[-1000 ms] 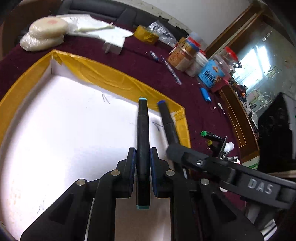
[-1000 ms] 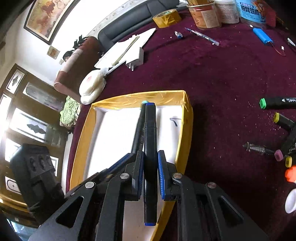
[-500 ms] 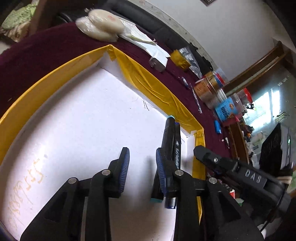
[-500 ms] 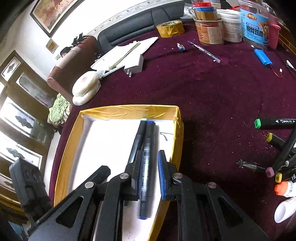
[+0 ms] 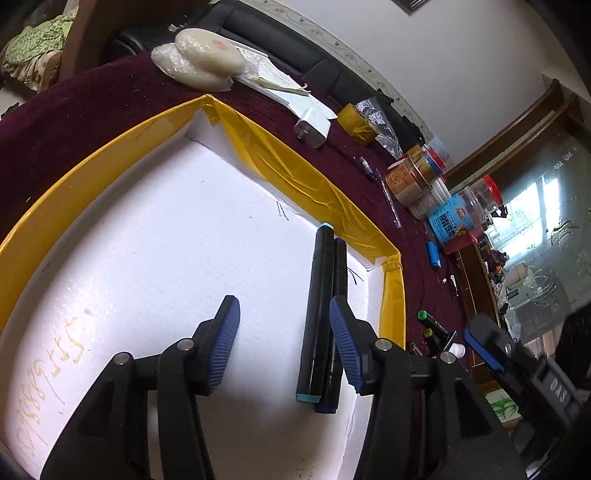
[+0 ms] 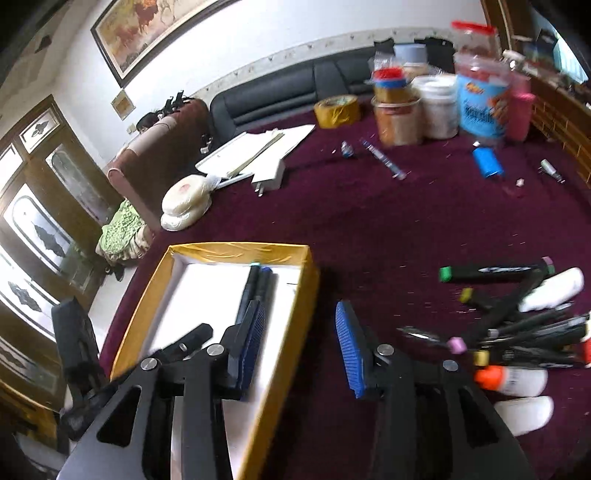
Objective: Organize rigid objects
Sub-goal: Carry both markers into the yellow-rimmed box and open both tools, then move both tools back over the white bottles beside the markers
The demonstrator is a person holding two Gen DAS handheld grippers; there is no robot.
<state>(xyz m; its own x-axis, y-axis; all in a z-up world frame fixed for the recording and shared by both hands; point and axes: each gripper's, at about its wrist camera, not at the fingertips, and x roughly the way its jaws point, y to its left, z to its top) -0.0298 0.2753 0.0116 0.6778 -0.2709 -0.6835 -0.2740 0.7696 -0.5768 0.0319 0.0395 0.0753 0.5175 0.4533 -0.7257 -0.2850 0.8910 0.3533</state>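
Now both tongs, left (image 5: 284, 347) and right (image 6: 301, 347), are opening empty over two markers (image 5: 323, 314) in the tray (image 5: 92, 177).

A home living room — a black leather sofa (image 6: 295, 92) stands along the wall under a framed painting (image 6: 155, 33), with wooden glass-paned doors (image 6: 37, 206) at the side and snack jars (image 6: 476, 96) on the maroon-covered table (image 6: 369, 221).

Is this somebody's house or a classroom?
Most likely a home living room: a dark leather sofa stands against the wall, a framed painting hangs above it, and food jars crowd the maroon-covered table.
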